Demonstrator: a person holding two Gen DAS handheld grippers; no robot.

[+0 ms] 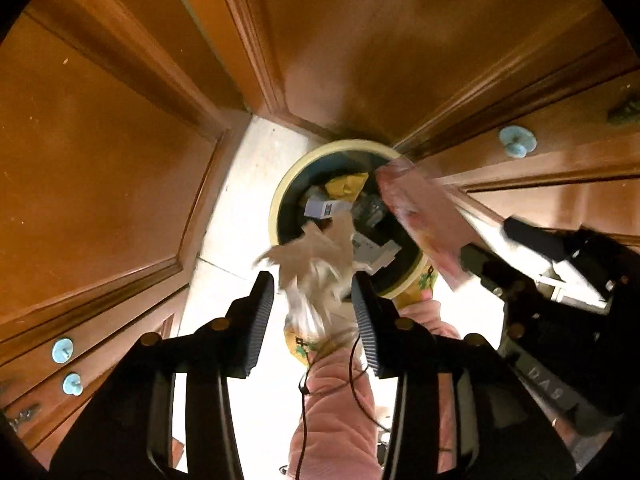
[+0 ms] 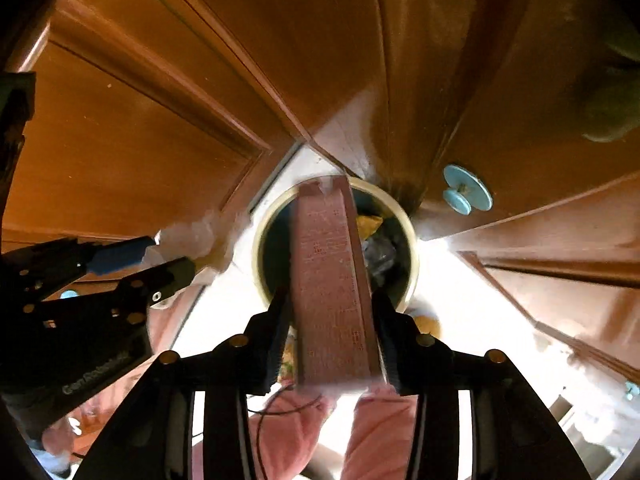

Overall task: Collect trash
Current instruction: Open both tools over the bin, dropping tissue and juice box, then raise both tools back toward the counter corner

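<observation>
Wood cabinets (image 1: 100, 160) round bin (image 1: 280, 196); left tool (image 1: 314, 280) spread w/ paper scraps (image 1: 316, 252), right tool (image 2: 330, 312) prob. loose on box (image 2: 332, 280).

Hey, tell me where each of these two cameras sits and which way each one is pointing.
Left wrist: on the left hand-held gripper, facing down into the round cream-rimmed trash bin; crumpled paper between its fingers, pink trouser legs below.
Right wrist: on the right hand-held gripper, facing down at the bin; flat reddish-brown carton between its fingers.
Shared: bin, wooden cabinet doors, each other's gripper.
</observation>
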